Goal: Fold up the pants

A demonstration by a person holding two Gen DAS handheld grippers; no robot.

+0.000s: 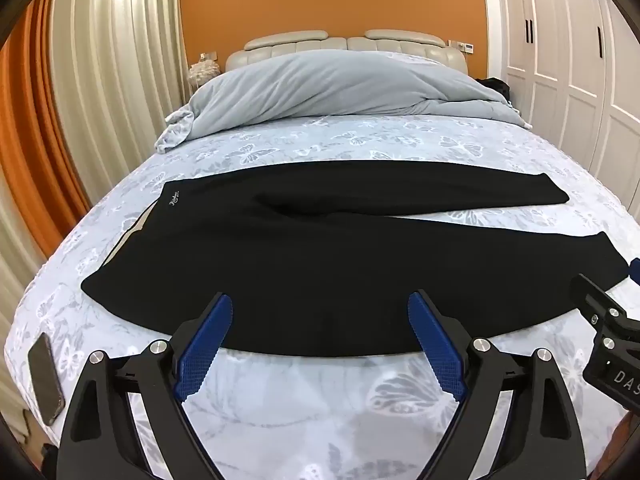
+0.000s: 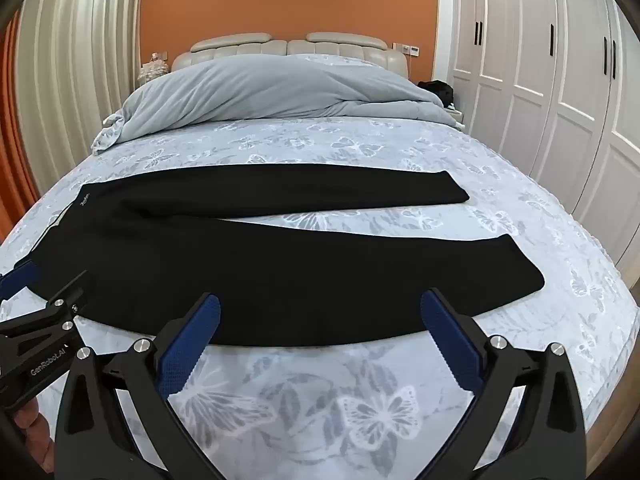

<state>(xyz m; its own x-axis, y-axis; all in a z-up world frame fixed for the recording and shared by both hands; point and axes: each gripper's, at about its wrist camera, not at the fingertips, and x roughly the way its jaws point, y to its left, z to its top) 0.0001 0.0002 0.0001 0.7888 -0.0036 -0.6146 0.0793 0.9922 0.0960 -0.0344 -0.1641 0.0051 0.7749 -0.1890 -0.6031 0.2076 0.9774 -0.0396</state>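
While black pants (image 1: 304, 264) lie flat across bed (image 1: 320, 392), left claw (image 1: 320, 312) and right claw (image 2: 320, 308) hover wide apart, empty.

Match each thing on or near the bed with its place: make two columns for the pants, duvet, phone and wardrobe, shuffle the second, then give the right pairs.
Column 1
1. pants
2. duvet
3. phone
4. wardrobe

Column 2
A. bunched at the head of the bed
B. along the room's right wall
C. spread flat across the bed, legs to the right
D. at the bed's near left edge

Pairs: 1-C, 2-A, 3-D, 4-B
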